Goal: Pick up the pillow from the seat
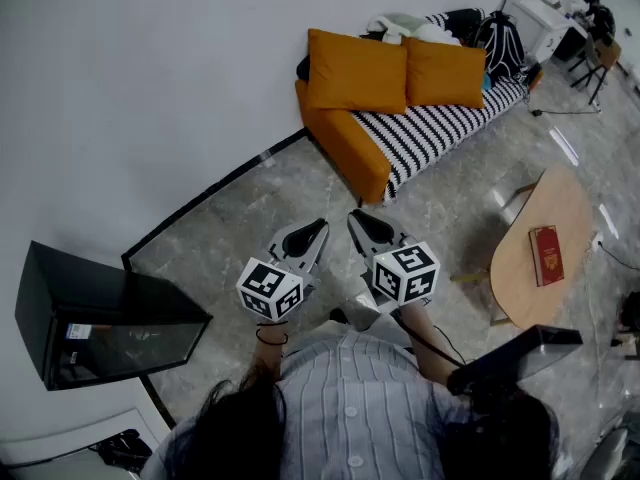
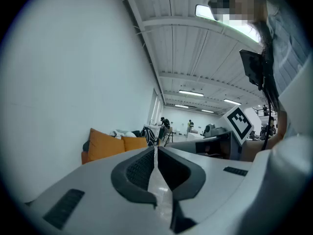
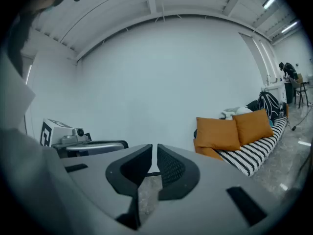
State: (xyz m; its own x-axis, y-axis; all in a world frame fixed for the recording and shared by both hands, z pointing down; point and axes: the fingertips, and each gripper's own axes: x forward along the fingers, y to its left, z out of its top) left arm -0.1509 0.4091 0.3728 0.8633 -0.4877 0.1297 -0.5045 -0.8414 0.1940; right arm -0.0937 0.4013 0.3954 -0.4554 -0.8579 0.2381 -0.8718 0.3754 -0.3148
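two orange pillows lean against the wall at the back of the striped seat (image 1: 440,128), far ahead of the person: the left pillow (image 1: 357,71) and the right pillow (image 1: 445,72), touching side by side. both are well apart from the tools, so the step in hand looks like the approach. the left gripper (image 1: 318,226) is clenched with nothing between its jaws, and the right gripper (image 1: 356,218) is likewise closed and empty. both are held close in front of the person, pointing toward the sofa (image 1: 345,143).

to do this well, i judge the person should walk across the floor toward the near end of the sofa, passing left of the wooden table (image 1: 560,208) on the right. the jaws need to part wide before they reach a pillow, since closed tips would only push the soft fabric. the left pillow looks the nearer one, and its upper edge should give a fold to pinch. soft stuffing will likely sag, so a deep bite, or one gripper on each upper corner, seems safer than a shallow nip. lifting up and away from the wall should avoid dragging its neighbour.
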